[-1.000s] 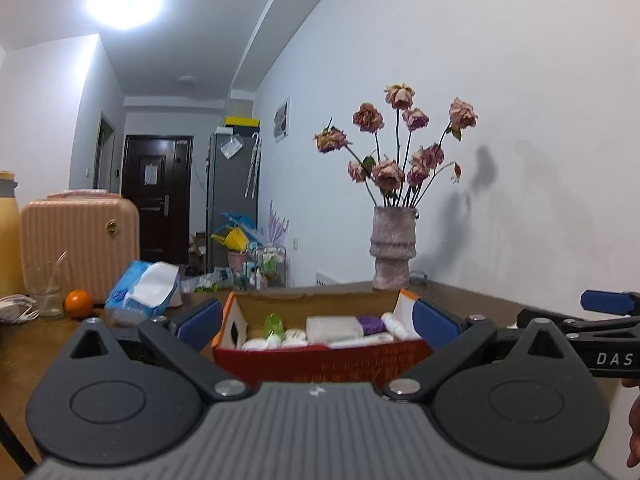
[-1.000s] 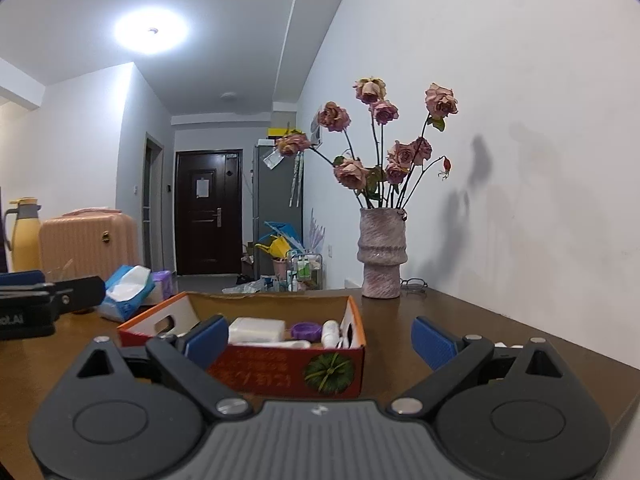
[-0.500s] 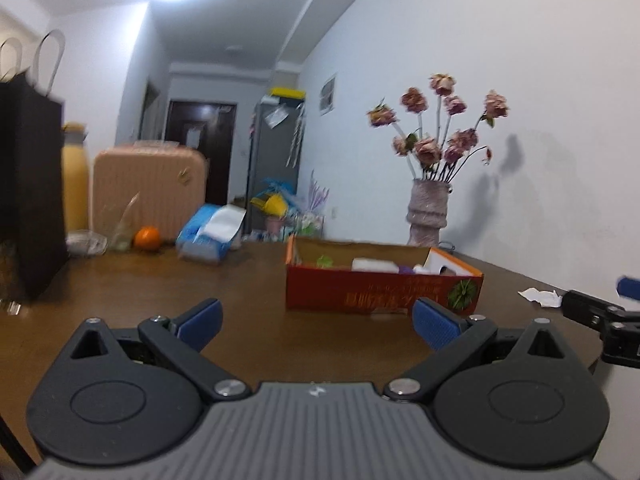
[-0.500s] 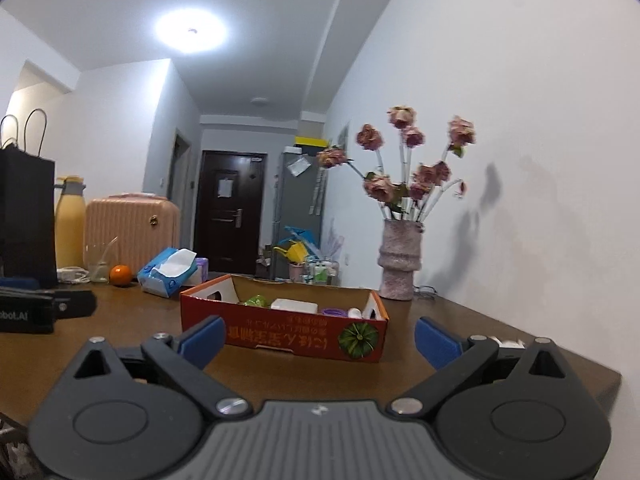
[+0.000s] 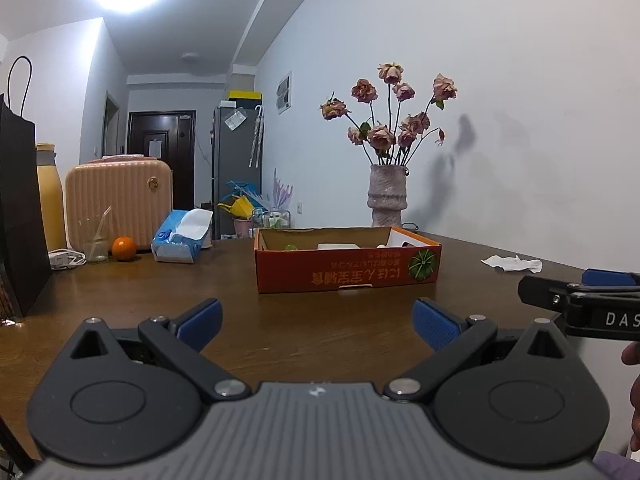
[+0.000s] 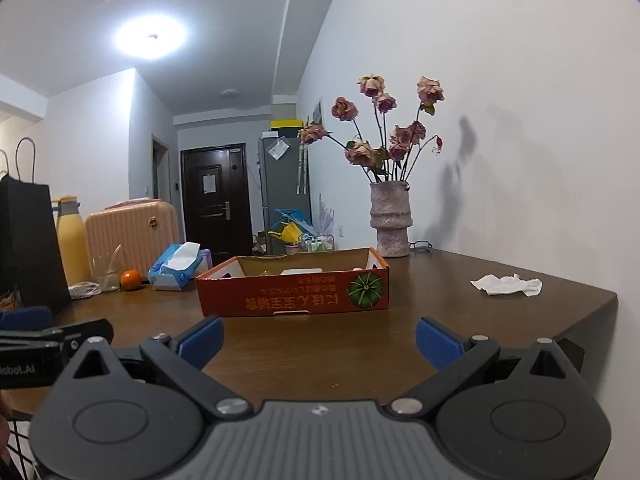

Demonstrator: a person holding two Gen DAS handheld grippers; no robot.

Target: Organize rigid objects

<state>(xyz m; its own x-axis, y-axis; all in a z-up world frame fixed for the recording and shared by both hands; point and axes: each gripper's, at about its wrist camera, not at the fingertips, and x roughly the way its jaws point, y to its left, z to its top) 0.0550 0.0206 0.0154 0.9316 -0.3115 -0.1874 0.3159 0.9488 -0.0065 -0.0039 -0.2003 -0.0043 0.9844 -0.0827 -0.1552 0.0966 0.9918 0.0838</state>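
An orange cardboard box [image 5: 348, 270] with a pumpkin print stands on the brown table [image 5: 320, 332]; it also shows in the right wrist view [image 6: 294, 294]. Only the tops of a few small items show inside: something green [image 5: 291, 247] and a white block [image 5: 338, 246]. My left gripper [image 5: 318, 322] is open and empty, held low over the table's near part, well short of the box. My right gripper [image 6: 318, 338] is open and empty at the table's near edge. Each gripper shows at the side of the other's view.
A vase of dried roses [image 5: 387, 200] stands behind the box by the wall. A crumpled tissue [image 6: 507, 284] lies at the right. At the left are a tissue pack [image 5: 182, 236], an orange [image 5: 124, 249], a glass [image 5: 95, 240], a yellow bottle [image 5: 50, 196], a pink suitcase [image 5: 120, 196] and a black bag [image 5: 18, 216].
Both grippers have drawn back from the box toward the table's near edge. The box now looks smaller and farther. Both stay open and empty.
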